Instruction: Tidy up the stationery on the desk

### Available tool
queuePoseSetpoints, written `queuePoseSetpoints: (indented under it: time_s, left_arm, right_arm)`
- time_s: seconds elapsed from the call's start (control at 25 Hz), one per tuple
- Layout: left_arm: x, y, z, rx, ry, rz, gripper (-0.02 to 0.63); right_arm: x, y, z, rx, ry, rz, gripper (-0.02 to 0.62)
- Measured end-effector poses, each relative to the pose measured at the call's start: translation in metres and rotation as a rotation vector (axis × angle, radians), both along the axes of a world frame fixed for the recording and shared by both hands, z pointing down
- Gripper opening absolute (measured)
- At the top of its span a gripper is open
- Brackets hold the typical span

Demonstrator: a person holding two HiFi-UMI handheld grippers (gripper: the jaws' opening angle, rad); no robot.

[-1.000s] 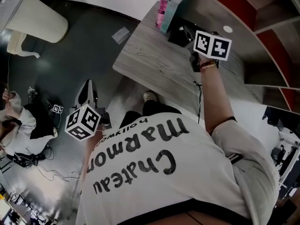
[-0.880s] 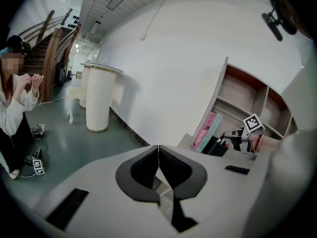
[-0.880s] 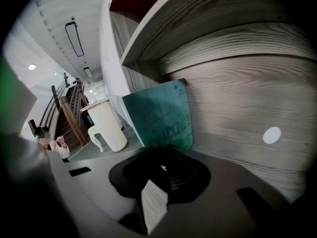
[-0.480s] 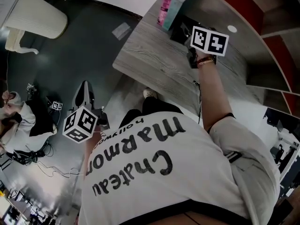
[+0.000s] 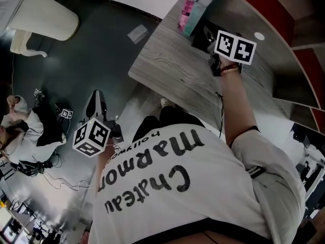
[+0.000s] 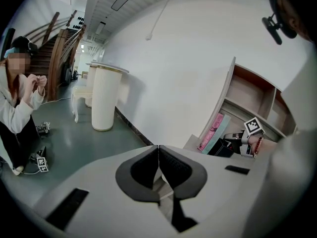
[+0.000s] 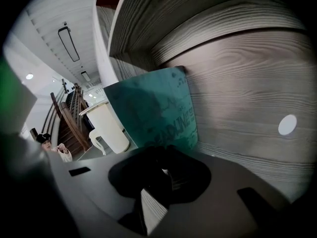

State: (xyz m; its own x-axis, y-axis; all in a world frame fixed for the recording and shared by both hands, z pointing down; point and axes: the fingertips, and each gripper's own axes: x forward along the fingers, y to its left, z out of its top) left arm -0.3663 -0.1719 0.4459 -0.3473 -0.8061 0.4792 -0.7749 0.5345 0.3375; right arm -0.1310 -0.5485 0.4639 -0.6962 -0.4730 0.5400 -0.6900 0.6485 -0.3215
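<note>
While L tongs point(image 6: 158, 150) shut, R tongs point(image 7: 163, 152) just opening, empty, teal book point(image 7: 153, 113) just ahead.

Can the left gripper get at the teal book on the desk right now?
Probably not: the left gripper hangs beside the person's hip, off the desk, over the floor; the teal book stands at the desk's far end.

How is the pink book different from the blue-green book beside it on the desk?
The pink book is bright pink; the teal book is blue-green. The pink book stands at the end of the desk; the teal book is next to it, by the black thing. The right gripper view shows the teal book's printed cover but no pink book. Both tilt the same way.
</note>
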Motion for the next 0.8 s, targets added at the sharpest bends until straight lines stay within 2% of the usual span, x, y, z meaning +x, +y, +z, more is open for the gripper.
queuePoseSetpoints:
  time_s: [0.28, 0.44, 0.64, 0.8]
  left_arm:
    - [0.004, -0.012, 0.004, 0.023, 0.028, 0.01, 0.017]
    - [0.01, -0.018, 0.002, 0.034, 0.031, 0.05, 0.017]
    - [0.013, -0.034, -0.021, 0.104, 0.009, 0.144, 0.017]
    - [0.028, -0.046, -0.04, 0.178, 0.005, 0.255, 0.017]
  right_arm:
    - [-0.004, 0.002, -0.003, 0.008, -0.031, -0.021, 0.092]
    - [0.003, 0.006, -0.012, -0.013, -0.093, 0.026, 0.152]
    - [0.032, 0.031, -0.036, 0.024, -0.123, 0.099, 0.155]
    - [0.054, 0.08, -0.048, 0.039, -0.14, 0.137, 0.149]
